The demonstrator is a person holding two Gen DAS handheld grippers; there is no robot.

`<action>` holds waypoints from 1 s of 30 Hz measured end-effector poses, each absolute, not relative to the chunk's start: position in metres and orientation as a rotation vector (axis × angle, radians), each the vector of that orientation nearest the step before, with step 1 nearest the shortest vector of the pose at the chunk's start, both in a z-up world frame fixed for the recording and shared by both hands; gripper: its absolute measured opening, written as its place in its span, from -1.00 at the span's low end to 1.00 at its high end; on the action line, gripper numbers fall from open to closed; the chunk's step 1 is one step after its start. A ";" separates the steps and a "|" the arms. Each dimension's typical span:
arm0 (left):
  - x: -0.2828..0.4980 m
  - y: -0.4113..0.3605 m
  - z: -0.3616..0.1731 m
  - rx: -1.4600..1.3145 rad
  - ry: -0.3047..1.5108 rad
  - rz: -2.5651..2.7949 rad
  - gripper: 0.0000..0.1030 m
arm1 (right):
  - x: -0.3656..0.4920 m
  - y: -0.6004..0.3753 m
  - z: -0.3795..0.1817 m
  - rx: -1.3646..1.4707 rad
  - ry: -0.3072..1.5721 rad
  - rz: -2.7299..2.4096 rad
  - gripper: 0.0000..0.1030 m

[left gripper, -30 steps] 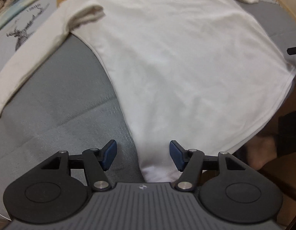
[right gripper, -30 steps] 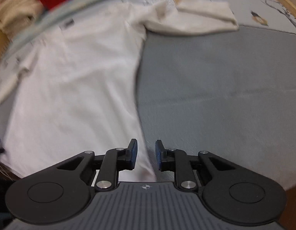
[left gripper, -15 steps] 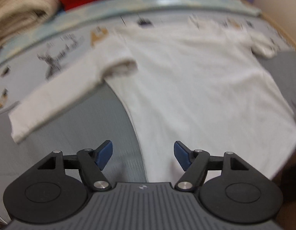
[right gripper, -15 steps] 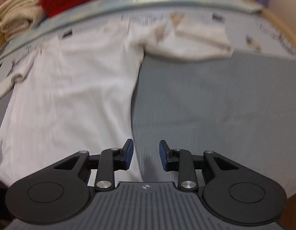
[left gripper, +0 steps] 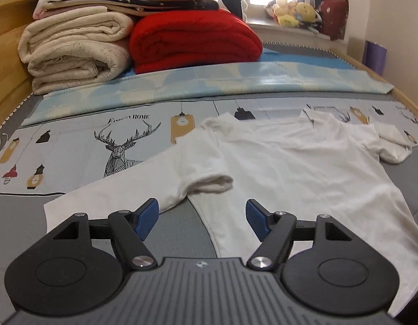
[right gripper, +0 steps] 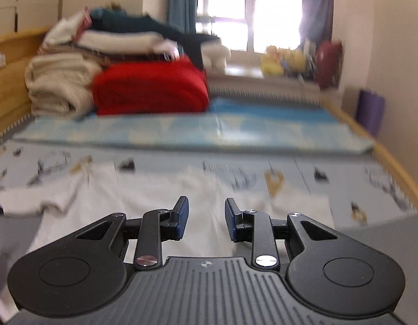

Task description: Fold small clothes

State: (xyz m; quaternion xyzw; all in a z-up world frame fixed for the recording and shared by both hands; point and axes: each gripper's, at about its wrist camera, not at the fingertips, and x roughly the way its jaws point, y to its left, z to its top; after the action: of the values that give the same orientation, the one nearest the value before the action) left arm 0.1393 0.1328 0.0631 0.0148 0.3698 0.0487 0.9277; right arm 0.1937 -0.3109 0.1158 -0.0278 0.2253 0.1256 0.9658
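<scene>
I hold my left tool (left gripper: 202,218) wide and my right tool (right gripper: 204,218) narrower, both empty, above the white shirt (left gripper: 290,168) spread flat on the bed (left gripper: 73,146) ahead, ready for folding.

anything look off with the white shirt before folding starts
Slightly. The white shirt lies flat, but its near sleeve has a bunched fold at the armpit, and the far sleeve is crumpled instead of spread out.

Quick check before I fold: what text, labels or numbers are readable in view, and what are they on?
"HOME": on the printed sheet, above the deer drawing; the script word before it is too stylised to read.
Scribbled word near the shirt collar: too small to read.
Right wrist view: prints blurred, unreadable.
</scene>
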 end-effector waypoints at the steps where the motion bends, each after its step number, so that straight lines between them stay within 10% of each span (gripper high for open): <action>1: 0.140 0.135 0.064 0.029 0.753 0.102 0.48 | 0.198 -0.305 0.119 -0.047 0.438 0.267 -0.40; 22: 0.214 0.257 0.056 -0.163 0.802 0.388 0.59 | 0.295 -0.189 0.094 -0.041 0.484 0.475 -0.20; 27: 0.213 0.304 0.046 -0.276 0.820 0.437 -0.67 | 0.303 -0.174 0.095 -0.044 0.469 0.457 -0.20; 30: 0.207 0.336 0.041 -0.331 0.818 0.514 -0.79 | 0.305 -0.172 0.097 0.001 0.468 0.471 -0.57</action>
State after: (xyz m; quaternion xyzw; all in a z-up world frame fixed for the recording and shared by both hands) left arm 0.2068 0.3355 0.0413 -0.1586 0.3915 0.2460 0.8724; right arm 0.3051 -0.1720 0.0965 0.0007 0.2298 0.2314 0.9453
